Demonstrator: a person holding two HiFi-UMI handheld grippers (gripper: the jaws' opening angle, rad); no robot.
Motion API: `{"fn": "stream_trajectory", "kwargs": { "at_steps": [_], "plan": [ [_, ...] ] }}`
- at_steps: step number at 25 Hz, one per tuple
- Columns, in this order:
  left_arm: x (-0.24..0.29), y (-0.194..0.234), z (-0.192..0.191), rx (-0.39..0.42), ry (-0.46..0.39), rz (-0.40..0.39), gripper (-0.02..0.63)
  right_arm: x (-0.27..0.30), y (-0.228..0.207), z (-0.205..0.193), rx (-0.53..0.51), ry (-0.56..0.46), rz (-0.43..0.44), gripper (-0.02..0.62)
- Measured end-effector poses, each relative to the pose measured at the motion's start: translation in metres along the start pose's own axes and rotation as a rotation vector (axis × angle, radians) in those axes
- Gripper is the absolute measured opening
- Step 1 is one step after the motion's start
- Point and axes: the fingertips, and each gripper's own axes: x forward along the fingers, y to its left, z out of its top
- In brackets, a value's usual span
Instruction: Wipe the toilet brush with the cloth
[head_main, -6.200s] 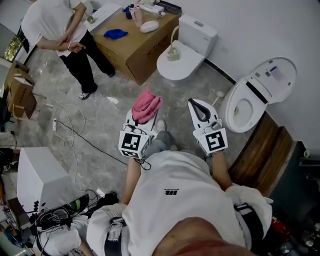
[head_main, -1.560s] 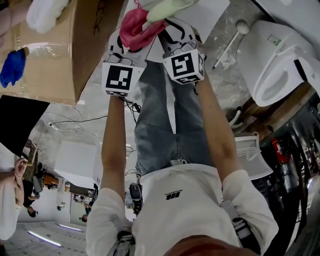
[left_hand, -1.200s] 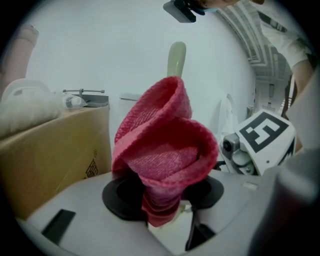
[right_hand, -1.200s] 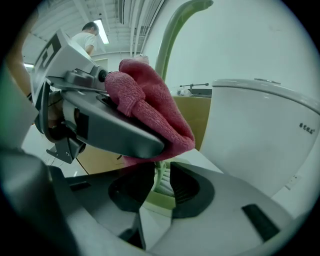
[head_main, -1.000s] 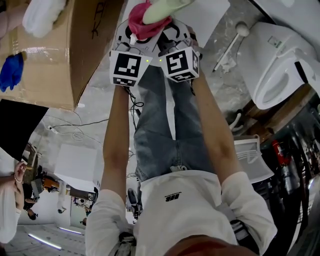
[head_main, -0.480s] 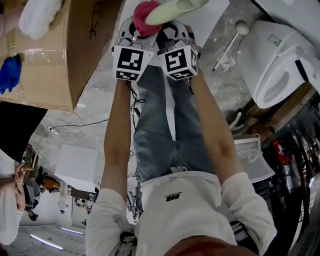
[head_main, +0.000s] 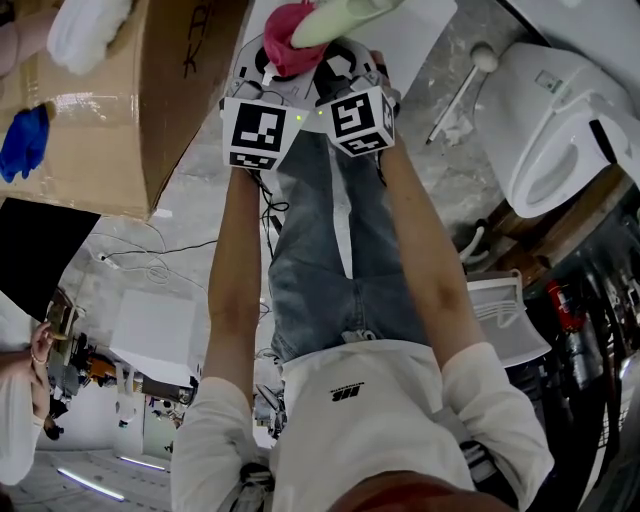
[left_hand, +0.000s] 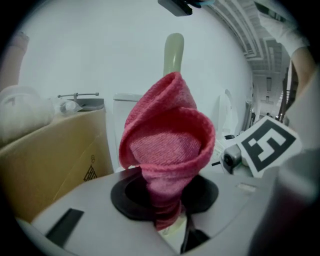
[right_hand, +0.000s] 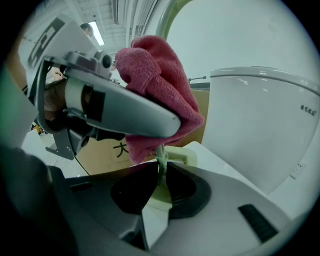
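Observation:
The pale green toilet brush (head_main: 345, 14) stands in its holder (right_hand: 176, 156) on a closed white toilet. My right gripper (head_main: 345, 58) is closing its jaws, and the pads (right_hand: 182, 185) sit against the brush's thin stem (right_hand: 161, 162) low down. My left gripper (head_main: 270, 68) stands right beside it, shut on a bunched pink cloth (head_main: 285, 42). In the left gripper view the cloth (left_hand: 167, 145) rises from the left gripper (left_hand: 166, 202) and hides most of the brush handle (left_hand: 173, 50). In the right gripper view the cloth (right_hand: 162, 95) lies against the stem above my right gripper (right_hand: 160, 182).
A big cardboard box (head_main: 120, 110) stands at the left, with a white rag (head_main: 85, 30) and a blue item (head_main: 25, 140) on it. An open toilet (head_main: 560, 110) is at the right, with a white stick (head_main: 455, 90) on the floor. Cables (head_main: 150, 245) trail behind.
The left gripper has come up and rightwards with the cloth until it sits beside the right one at the brush. Over the last half second both have barely moved.

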Motion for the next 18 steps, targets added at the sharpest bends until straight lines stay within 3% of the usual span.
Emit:
{"fn": "stream_trajectory", "kwargs": {
  "at_steps": [18],
  "plan": [
    [-0.044, -0.007, 0.110, 0.093, -0.106, -0.029, 0.133, 0.000, 0.002, 0.002, 0.015, 0.040, 0.008, 0.051]
  ]
}}
